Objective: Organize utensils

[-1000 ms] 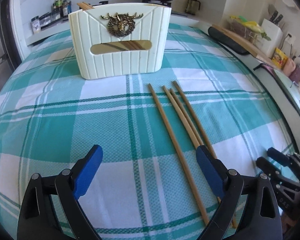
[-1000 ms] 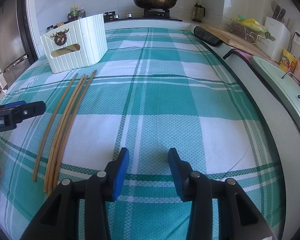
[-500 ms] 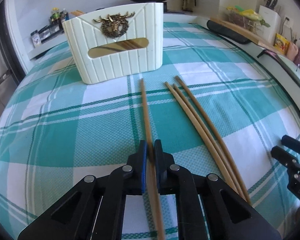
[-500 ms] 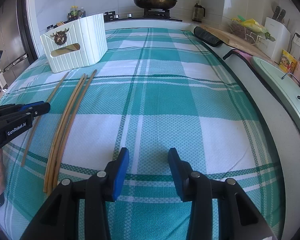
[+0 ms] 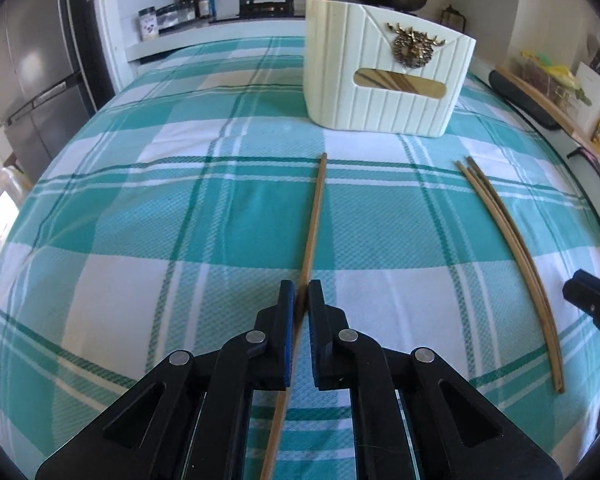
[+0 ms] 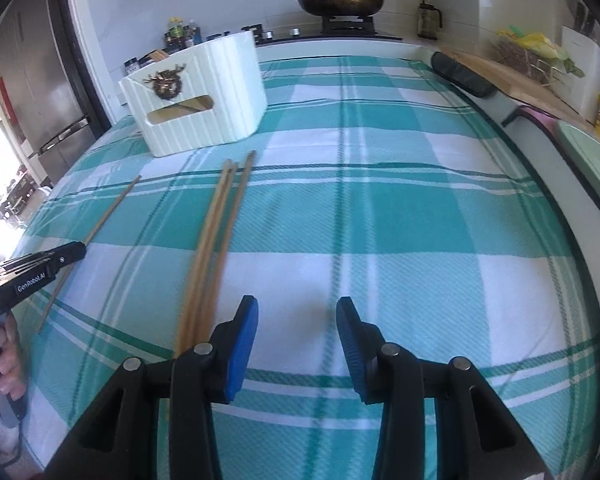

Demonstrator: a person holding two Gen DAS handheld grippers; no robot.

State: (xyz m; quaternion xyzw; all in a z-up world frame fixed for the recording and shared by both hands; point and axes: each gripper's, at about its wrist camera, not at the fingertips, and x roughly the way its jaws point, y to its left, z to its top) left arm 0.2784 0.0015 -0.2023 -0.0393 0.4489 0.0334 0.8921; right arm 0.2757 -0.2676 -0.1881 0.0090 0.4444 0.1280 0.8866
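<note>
Cream utensil holder (image 5: 384, 92) with chopsticks inside
Left gripper (image 5: 299, 300) pinches one chopstick (image 5: 315, 216); right gripper (image 6: 296, 332) spread, empty.

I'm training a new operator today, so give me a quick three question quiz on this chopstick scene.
1. True or false: the left gripper is shut on a single chopstick.
2. How many loose chopsticks lie together on the checked cloth?
3. The right gripper is: A open and empty, B shut on a chopstick, C inside the white holder.

Key: 1 true; 2 three; 3 A.
</note>
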